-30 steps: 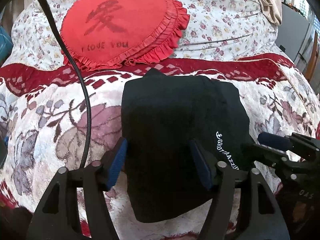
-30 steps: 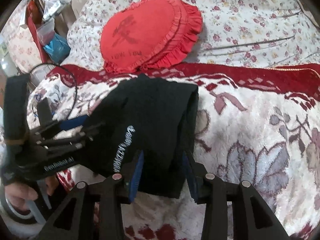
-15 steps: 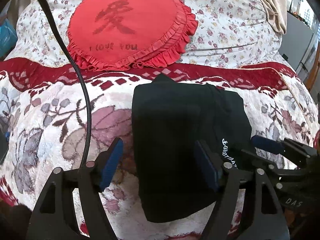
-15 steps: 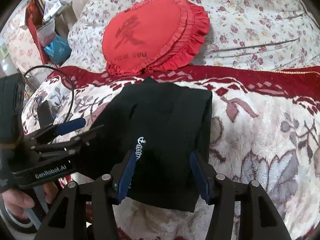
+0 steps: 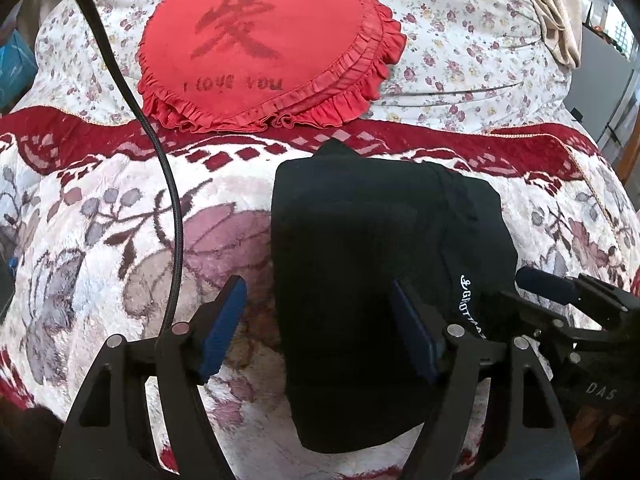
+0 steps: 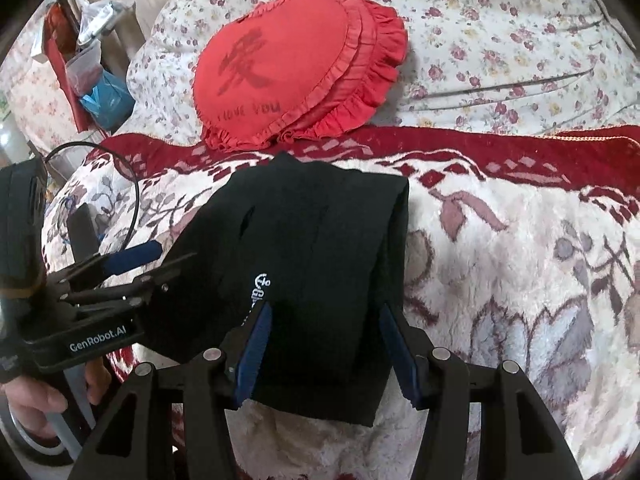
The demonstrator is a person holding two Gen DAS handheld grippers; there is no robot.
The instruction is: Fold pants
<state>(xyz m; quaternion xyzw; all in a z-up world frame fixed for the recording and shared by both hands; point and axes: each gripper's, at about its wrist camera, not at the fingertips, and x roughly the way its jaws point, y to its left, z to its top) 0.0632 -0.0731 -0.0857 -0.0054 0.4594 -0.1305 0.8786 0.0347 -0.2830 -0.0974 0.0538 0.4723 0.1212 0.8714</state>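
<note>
Cushion (image 5: 256, 52): "I LOVE YOU" (left gripper (image 6: 100, 336): "GenRobot.AI").

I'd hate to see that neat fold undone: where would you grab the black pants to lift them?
Probably the near edge of the folded black pants, approached from the front: it faces both open grippers, and pinching all layers there should keep the stack together.

Both wrist cameras look steeply down and forward along their own fingers, close above the folded black pants (image 5: 352, 272) on the bed. The left view sits over the pants' left edge, the right view over their right edge (image 6: 320, 264). Each view shares the pants and the red heart pillow (image 5: 260, 48) beyond.
</note>
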